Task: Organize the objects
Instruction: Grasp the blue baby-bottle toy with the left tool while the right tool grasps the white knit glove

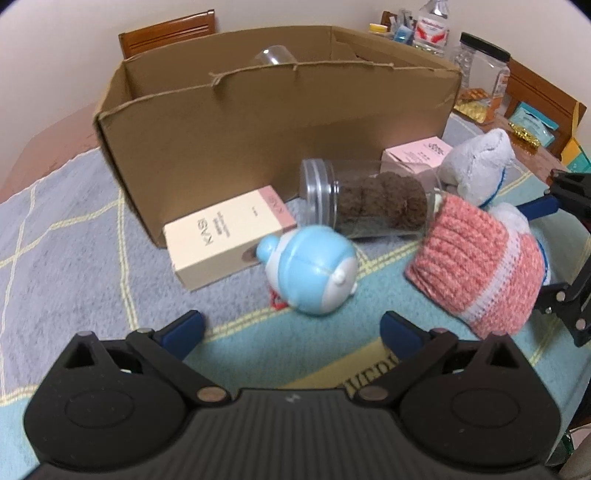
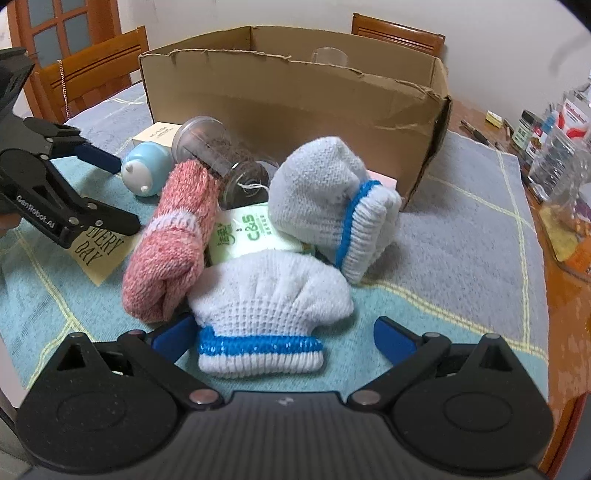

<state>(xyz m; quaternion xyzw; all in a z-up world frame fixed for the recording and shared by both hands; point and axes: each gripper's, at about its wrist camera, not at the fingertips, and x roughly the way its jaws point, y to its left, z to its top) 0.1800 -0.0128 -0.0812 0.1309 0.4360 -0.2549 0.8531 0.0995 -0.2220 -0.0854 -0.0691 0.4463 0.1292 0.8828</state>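
Note:
A big open cardboard box [image 1: 258,122] [image 2: 295,92] stands at the back of the table. In front of it lie a cream and pink carton [image 1: 225,236], a blue and white round toy [image 1: 314,273] [image 2: 146,168], a clear jar of brown stuff [image 1: 369,199] [image 2: 218,151] on its side, a pink knitted glove [image 1: 476,262] [image 2: 173,236] and two white gloves with blue bands [image 2: 269,306] [image 2: 332,199]. My left gripper [image 1: 291,328] is open just short of the toy. My right gripper [image 2: 284,338] is open, its fingers either side of the nearest white glove's cuff.
A pink carton [image 1: 417,151] lies by the box's corner and a green printed packet [image 2: 247,232] under the gloves. Jars and bottles [image 1: 480,70] [image 2: 554,147] crowd the table's far side. Wooden chairs [image 1: 170,33] [image 2: 88,70] stand behind. A patterned cloth [image 2: 461,236] covers the table.

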